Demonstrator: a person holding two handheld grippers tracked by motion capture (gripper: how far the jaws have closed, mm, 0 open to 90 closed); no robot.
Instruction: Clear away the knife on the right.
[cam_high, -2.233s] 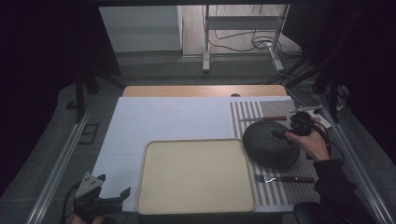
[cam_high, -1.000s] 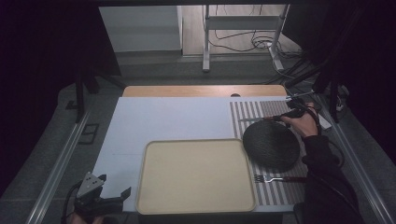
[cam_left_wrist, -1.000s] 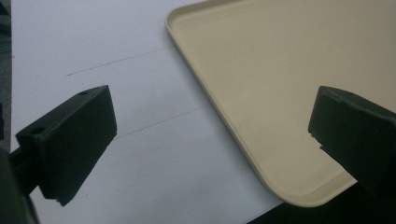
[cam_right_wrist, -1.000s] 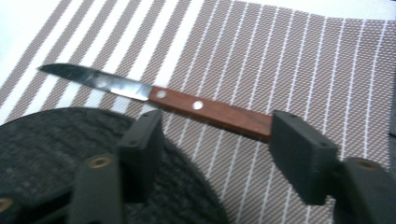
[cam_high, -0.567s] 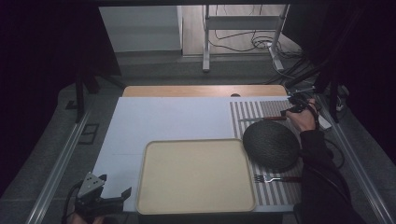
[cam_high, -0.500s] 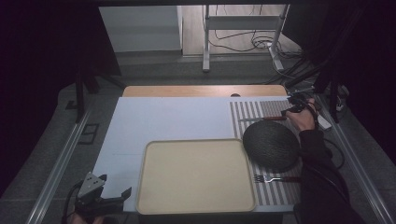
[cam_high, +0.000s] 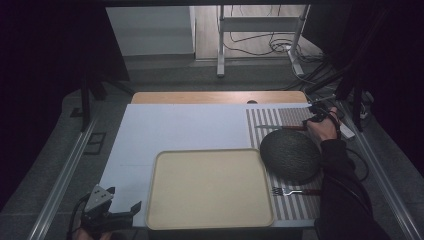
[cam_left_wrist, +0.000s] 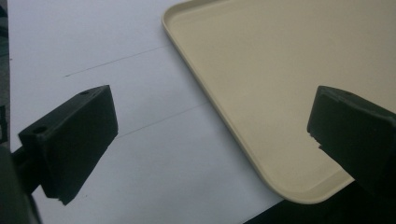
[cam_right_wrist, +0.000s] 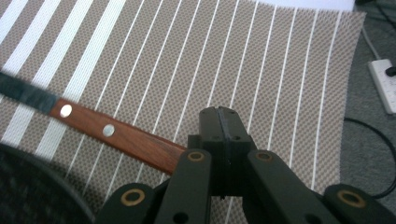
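Note:
A knife with a wooden handle (cam_right_wrist: 116, 133) lies on the striped placemat (cam_high: 280, 116), its blade (cam_high: 272, 127) pointing left just beyond a dark round plate (cam_high: 290, 155). My right gripper (cam_high: 316, 117) is down at the handle's end with its jaws shut (cam_right_wrist: 219, 112). The pads meet with no gap, and the handle's tip runs out of sight under them. The plate's rim (cam_right_wrist: 28, 186) shows at the lower left of the right gripper view. A fork (cam_high: 292, 191) rests on the mat in front of the plate. My left gripper (cam_high: 125, 200) hangs open (cam_left_wrist: 210, 126) over the near-left corner of the beige tray (cam_high: 210, 190).
The white table surface (cam_high: 180, 125) stretches left of the mat, with a wooden strip (cam_high: 215, 97) along its far edge. A white power strip (cam_right_wrist: 383, 81) and cables lie on the floor past the mat's right side. Metal rails run along both table sides.
The right hand has left the dark plate and moved to the far side of it, down onto the knife handle. The left gripper has stayed in place.

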